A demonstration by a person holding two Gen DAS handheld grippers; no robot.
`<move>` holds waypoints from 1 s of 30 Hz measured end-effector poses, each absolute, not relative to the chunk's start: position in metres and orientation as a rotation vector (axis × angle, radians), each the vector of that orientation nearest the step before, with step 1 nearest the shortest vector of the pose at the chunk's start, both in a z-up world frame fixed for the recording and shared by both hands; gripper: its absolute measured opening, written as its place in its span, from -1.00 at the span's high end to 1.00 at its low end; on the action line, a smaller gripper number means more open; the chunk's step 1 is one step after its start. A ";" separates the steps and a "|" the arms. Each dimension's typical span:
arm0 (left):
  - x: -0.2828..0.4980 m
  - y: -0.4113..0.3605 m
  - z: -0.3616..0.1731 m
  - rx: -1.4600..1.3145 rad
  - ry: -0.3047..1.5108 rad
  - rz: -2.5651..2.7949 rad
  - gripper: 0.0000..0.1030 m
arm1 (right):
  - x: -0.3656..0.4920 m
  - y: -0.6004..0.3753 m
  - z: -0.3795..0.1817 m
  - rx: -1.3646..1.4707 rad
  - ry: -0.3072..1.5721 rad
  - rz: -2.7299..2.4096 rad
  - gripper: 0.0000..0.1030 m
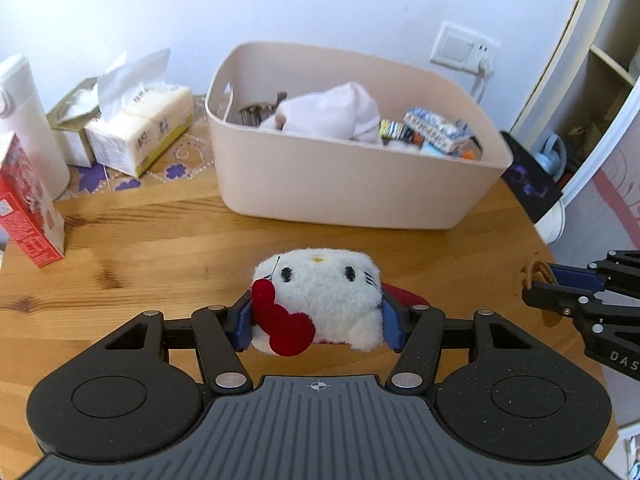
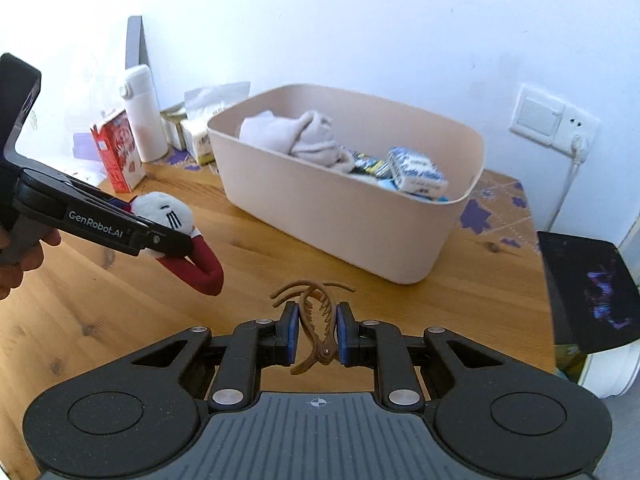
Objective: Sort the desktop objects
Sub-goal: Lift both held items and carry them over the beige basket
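One bin [image 1: 360, 184], one plush [image 1: 320, 300], one hair clip [image 2: 316, 320], two claws.

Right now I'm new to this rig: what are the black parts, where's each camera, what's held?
No robot: a person carries two tools, each with a fisheye camera looking along its fingers. In the left wrist view, the left hand-held gripper is shut on a white plush cat. In the right wrist view, the right hand-held gripper is shut on a brown hair claw. On the wooden table stand a beige bin holding cloth and packets, a tissue pack, a red carton and a white bottle.
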State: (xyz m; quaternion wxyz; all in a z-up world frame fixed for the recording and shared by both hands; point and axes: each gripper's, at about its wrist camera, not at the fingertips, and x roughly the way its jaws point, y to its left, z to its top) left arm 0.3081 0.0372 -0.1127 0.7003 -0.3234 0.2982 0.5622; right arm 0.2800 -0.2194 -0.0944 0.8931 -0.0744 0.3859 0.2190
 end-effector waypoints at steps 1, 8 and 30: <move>0.309 0.034 -0.108 -0.711 0.661 1.249 -0.17 | 0.278 -0.222 -0.089 -0.144 0.796 0.451 0.65; 0.315 0.016 -0.076 -0.626 0.646 1.240 -0.17 | 0.273 -0.235 -0.055 -0.085 0.729 0.428 0.65; 0.309 0.086 0.004 -0.408 0.570 1.239 -0.18 | 0.347 -0.247 0.026 -0.152 0.531 0.358 0.65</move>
